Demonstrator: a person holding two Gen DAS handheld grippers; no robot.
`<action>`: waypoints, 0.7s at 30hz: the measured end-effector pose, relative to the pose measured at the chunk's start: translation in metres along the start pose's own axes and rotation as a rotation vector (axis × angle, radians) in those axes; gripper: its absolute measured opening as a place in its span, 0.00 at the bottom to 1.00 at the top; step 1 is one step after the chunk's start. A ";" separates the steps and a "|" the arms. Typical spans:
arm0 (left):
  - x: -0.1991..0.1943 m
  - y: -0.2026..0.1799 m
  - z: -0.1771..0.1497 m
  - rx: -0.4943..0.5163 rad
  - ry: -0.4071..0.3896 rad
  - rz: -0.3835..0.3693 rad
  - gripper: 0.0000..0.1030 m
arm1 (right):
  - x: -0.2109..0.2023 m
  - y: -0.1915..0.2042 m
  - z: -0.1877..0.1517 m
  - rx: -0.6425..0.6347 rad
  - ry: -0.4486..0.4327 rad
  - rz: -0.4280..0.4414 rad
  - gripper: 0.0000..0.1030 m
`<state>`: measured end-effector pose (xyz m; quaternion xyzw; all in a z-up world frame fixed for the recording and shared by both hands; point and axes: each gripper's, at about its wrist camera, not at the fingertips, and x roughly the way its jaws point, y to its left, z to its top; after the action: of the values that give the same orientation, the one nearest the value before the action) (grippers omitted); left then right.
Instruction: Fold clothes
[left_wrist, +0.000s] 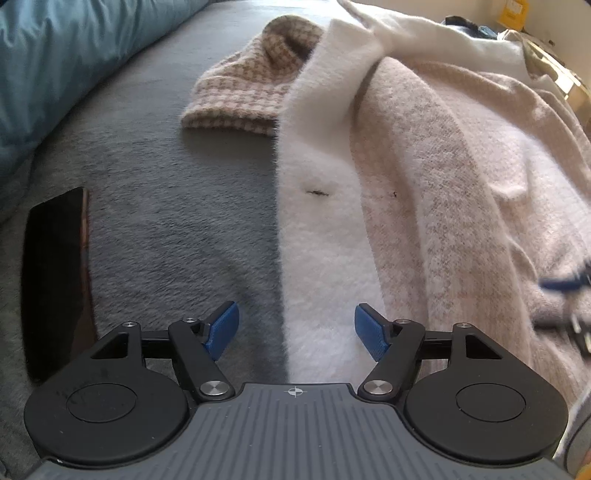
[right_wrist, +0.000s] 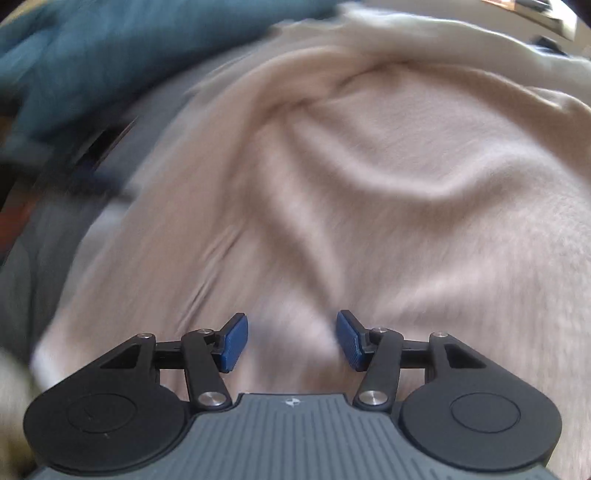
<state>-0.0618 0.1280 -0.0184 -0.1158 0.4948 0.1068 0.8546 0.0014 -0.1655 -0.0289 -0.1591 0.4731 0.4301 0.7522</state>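
Far left, a dark phone (left_wrist: 55, 280) is seen lying on the grey blanket (left_wrist: 166, 206), with a teal duvet (left_wrist: 74, 55) bunched up behind; further along, a houndstooth cuff (left_wrist: 255, 81) is poking out from under the garment; then the fuzzy white edge band (left_wrist: 321, 206) of the pinkish coat (left_wrist: 461, 177) is laid out, and the left gripper (left_wrist: 296, 332) is held over that edge, jaws apart, nothing pinched; over on the right the right gripper (right_wrist: 291, 341) is hung above the rumpled body of the coat, jaws also parted and empty, picture pretty blurred; looks like a grab is being lined up, so both edges probably need pinching before any fold gets made.
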 end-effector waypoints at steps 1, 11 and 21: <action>-0.001 0.000 0.000 -0.004 0.002 -0.005 0.63 | -0.007 0.002 -0.007 -0.002 0.008 0.013 0.55; -0.001 -0.013 0.005 0.029 -0.038 0.005 0.04 | -0.028 -0.006 -0.017 0.270 -0.070 0.124 0.54; -0.075 -0.036 0.046 -0.043 -0.122 -0.255 0.01 | -0.041 -0.030 -0.028 0.375 -0.177 0.123 0.54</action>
<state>-0.0500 0.1029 0.0722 -0.1893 0.4206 0.0149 0.8872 0.0016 -0.2207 -0.0134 0.0512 0.4858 0.3918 0.7796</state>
